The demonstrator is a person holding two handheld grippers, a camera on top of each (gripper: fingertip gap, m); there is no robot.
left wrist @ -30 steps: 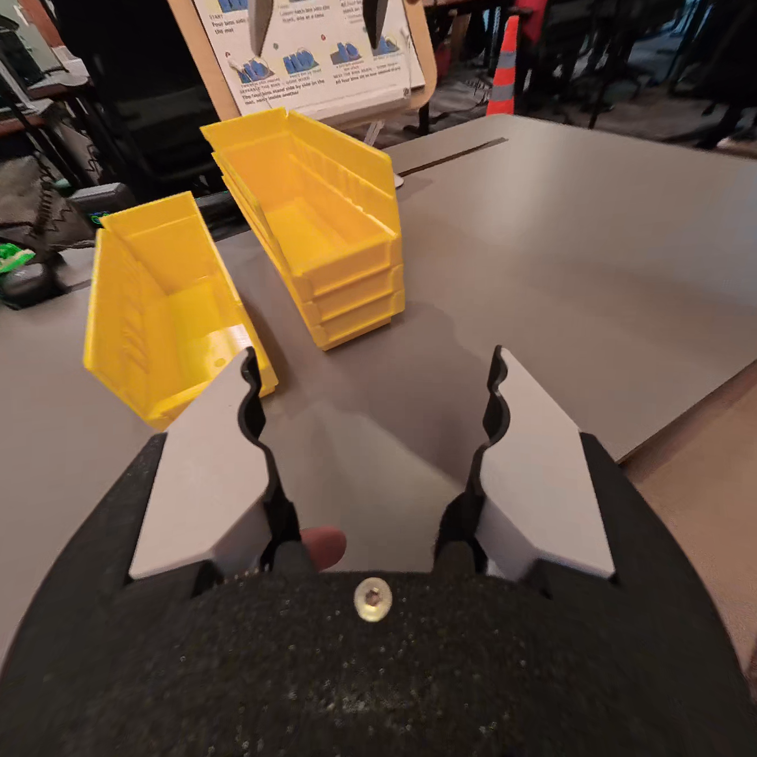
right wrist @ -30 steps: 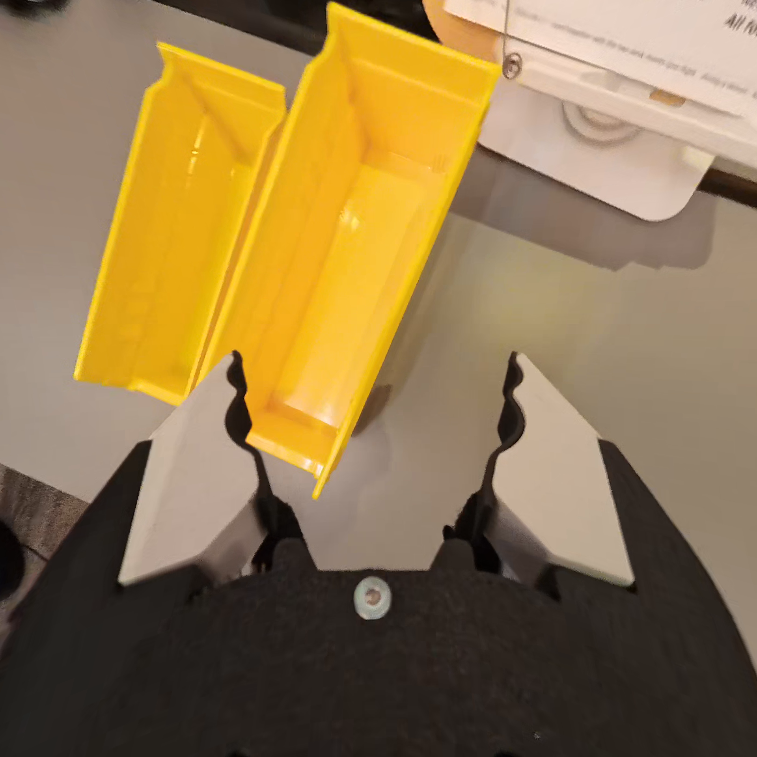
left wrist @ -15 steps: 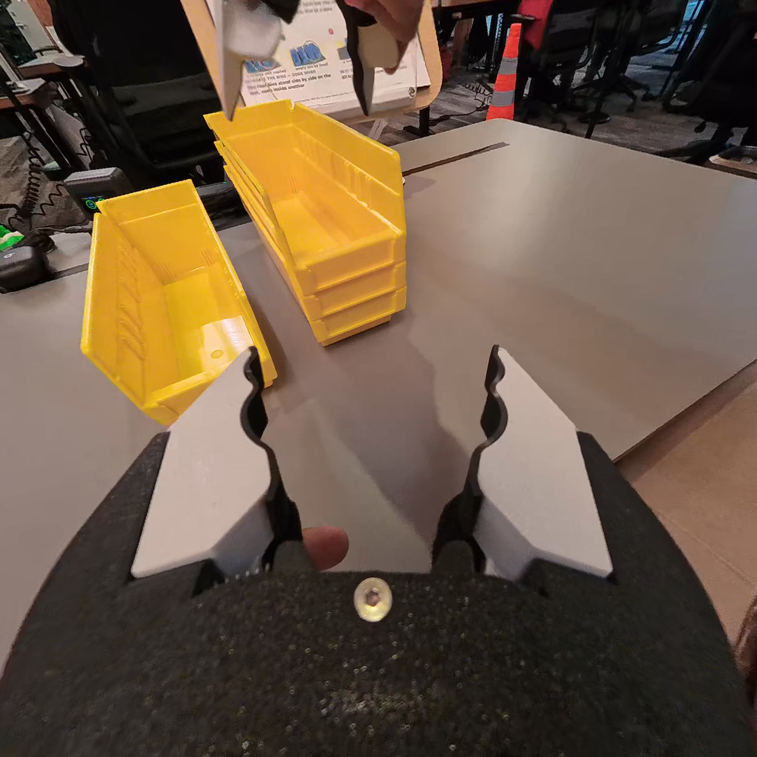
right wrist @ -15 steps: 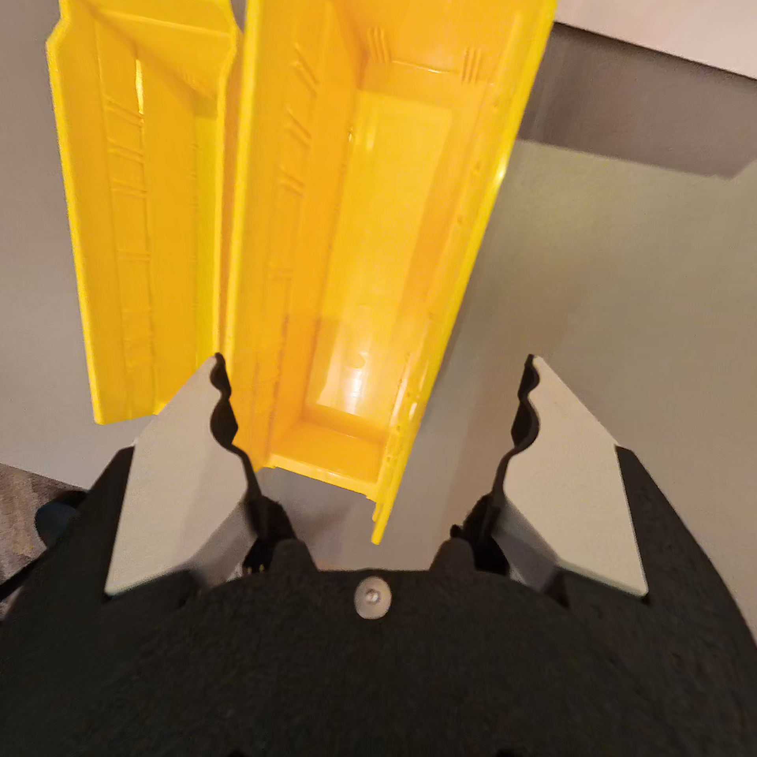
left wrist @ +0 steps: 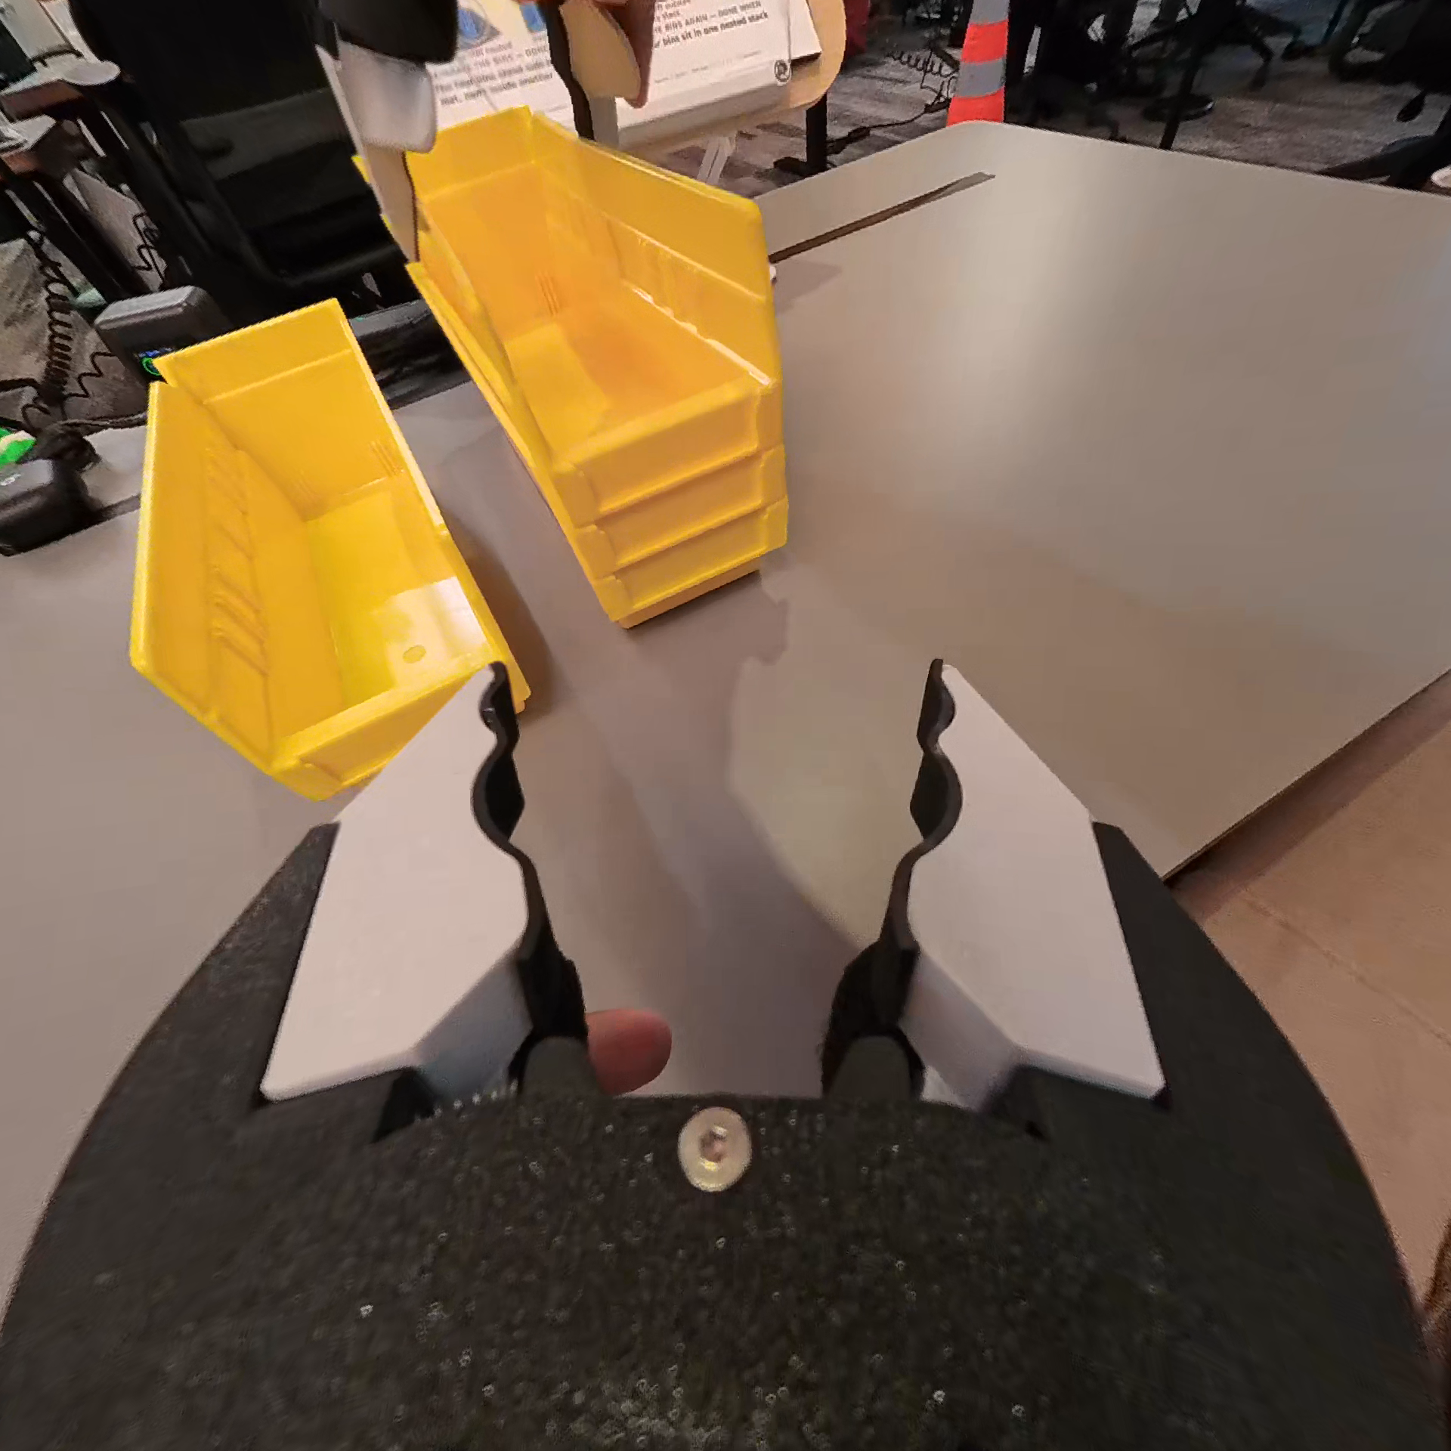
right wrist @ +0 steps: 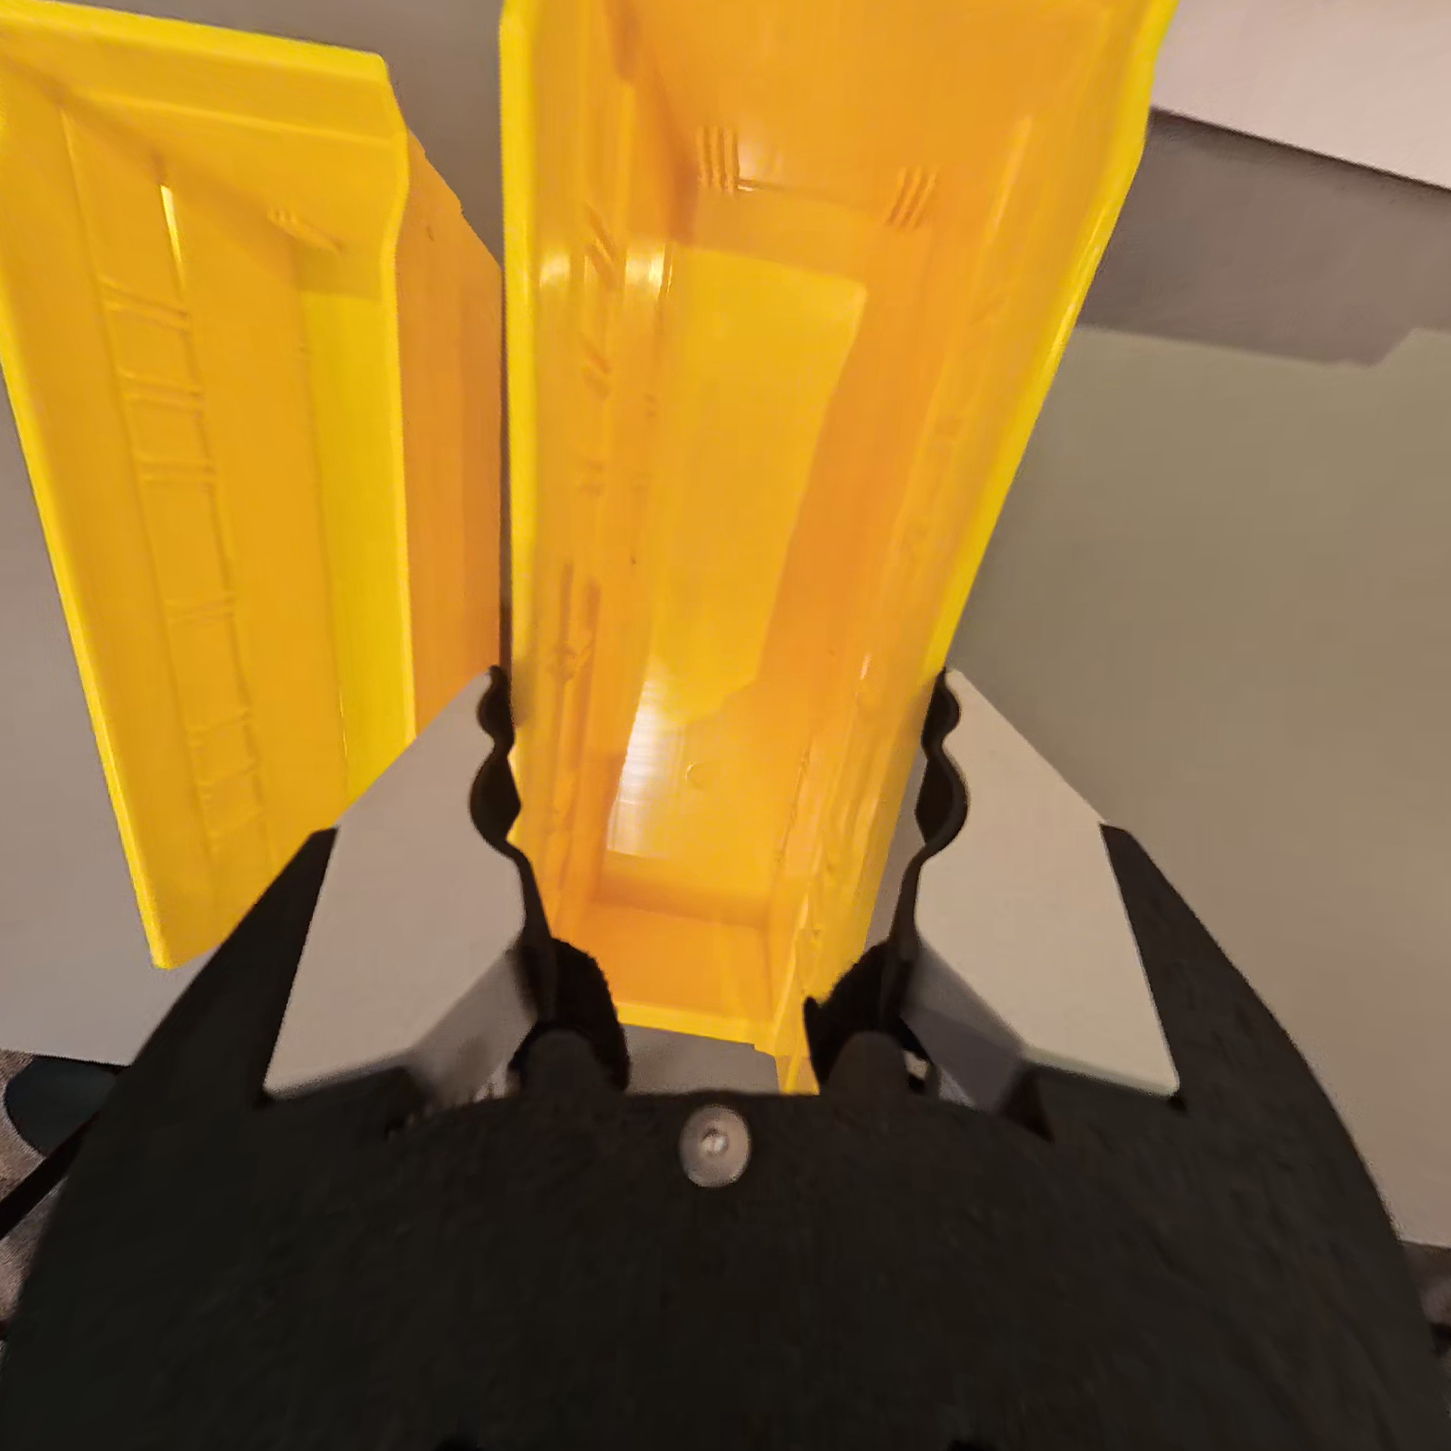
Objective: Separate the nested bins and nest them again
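Yellow plastic bins sit in two groups on the grey laminate table (left wrist: pixel 1099 471) in front of you: a nested stack of three long yellow bins (left wrist: pixel 667 487) toward the far side, and a single yellow bin (left wrist: pixel 314 565) standing apart to its left, open side up, just beside the stack without touching it. Your left gripper (left wrist: pixel 710 683) hangs above bare tabletop on the near side of both, its grey fingers spread wide with nothing between them; the tip of its left finger overlaps the single bin's near corner in the left wrist view, though you cannot tell from this whether they touch. A fingertip (left wrist: pixel 628 1048) of yours shows at the base of that gripper. Your right gripper (right wrist: pixel 718 691) looks straight down into the stack (right wrist: pixel 746 510), jaws wide apart and straddling the top bin's end, one finger outside each long wall; the frame is blurred there, so whether the pads actually press the walls you cannot tell. The single bin (right wrist: pixel 220 487) lies to the left in that view. From the left wrist view, the right gripper (left wrist: pixel 392 102) appears at the stack's far end, in front of a white instruction board (left wrist: pixel 707 55), with an orange traffic cone (left wrist: pixel 977 63) beyond the table
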